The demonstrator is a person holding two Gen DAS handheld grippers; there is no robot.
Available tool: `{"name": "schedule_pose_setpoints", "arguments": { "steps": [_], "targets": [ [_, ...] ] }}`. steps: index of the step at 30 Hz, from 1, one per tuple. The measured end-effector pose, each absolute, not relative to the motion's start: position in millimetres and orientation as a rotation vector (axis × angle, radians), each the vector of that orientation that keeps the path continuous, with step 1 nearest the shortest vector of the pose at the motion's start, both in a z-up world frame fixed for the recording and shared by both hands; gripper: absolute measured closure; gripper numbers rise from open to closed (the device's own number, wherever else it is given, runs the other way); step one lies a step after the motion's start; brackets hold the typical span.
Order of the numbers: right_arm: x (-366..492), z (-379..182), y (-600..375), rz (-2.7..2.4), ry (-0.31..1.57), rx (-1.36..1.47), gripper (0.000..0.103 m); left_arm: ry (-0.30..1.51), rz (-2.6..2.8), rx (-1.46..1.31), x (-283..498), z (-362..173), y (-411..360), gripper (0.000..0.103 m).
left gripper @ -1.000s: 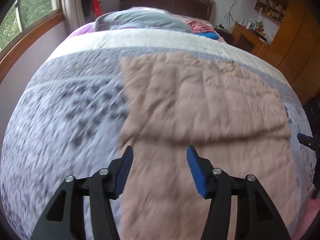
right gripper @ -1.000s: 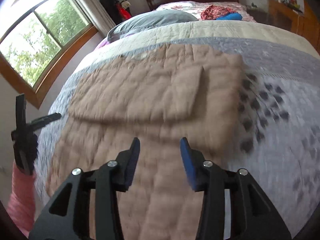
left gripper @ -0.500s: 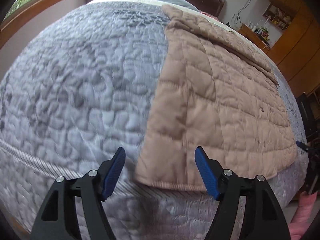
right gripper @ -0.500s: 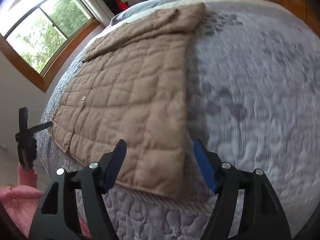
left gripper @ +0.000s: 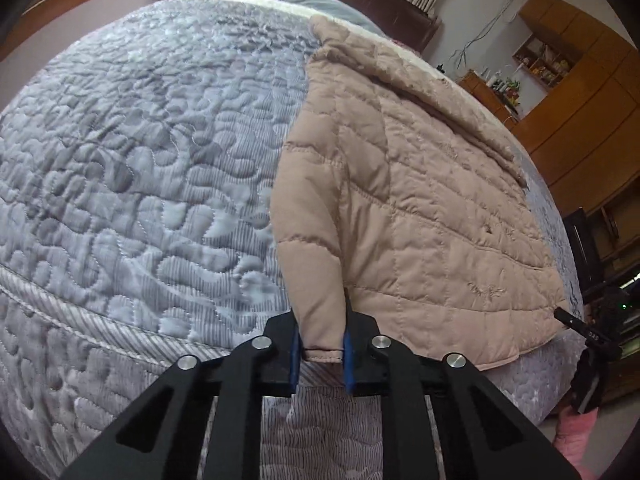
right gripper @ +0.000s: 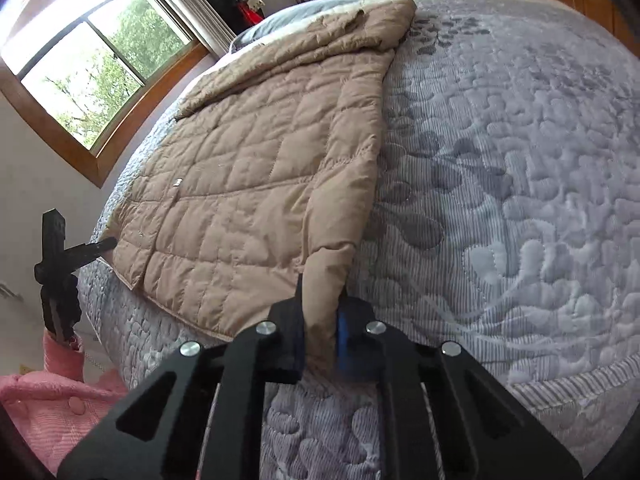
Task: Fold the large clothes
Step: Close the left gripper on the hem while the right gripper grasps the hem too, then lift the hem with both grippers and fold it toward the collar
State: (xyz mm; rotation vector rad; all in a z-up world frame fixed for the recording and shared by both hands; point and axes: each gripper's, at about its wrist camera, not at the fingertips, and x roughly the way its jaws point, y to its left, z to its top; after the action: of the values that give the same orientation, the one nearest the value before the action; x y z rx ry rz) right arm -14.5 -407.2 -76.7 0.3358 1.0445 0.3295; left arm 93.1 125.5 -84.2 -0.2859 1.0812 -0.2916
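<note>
A beige quilted jacket [left gripper: 420, 208] lies flat on the bed, sleeves folded in, its hem at the near edge. My left gripper [left gripper: 321, 354] is shut on the hem's left corner. My right gripper [right gripper: 320, 340] is shut on the hem's right corner of the same jacket [right gripper: 256, 184]. The right gripper shows at the far right of the left wrist view [left gripper: 588, 340], and the left gripper at the far left of the right wrist view [right gripper: 60, 256].
The bed has a grey-lilac quilted cover [left gripper: 140, 168] that drops off at the near edge [right gripper: 440, 420]. A window [right gripper: 80, 64] is on the left wall, wooden cabinets [left gripper: 580, 92] on the right, pillows and a headboard at the far end.
Both grippers dropped to the near bed edge and closed on the two hem corners of the jacket; half a second ago both were open just short of the hem.
</note>
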Motion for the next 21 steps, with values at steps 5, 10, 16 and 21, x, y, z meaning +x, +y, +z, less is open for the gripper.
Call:
{"name": "schedule_pose_setpoints", "arguments": {
  "steps": [5,10,16,21],
  "targets": [
    [-49.9,-45.1,-413.7,0.336,0.951,0.316,0.094,1.024,-0.354,-0.279,55.3,-57.2,127.8,0.088],
    [-80.1,-41.4,-414.8,0.308,0.916,0.308,0.094,0.984,-0.381,-0.204,19.6,-49.2,125.1,0.088],
    [-64.6,-94.5,-414.6,0.246,1.059,0.357,0.095,1.099,-0.332,-0.160,36.2,-98.6,118.3,0.088],
    [-66.1,-70.3,-419.7,0.271,0.992,0.377,0.095,1.015,-0.382,-0.164,35.1,-69.0,120.6,0.088]
  ]
}}
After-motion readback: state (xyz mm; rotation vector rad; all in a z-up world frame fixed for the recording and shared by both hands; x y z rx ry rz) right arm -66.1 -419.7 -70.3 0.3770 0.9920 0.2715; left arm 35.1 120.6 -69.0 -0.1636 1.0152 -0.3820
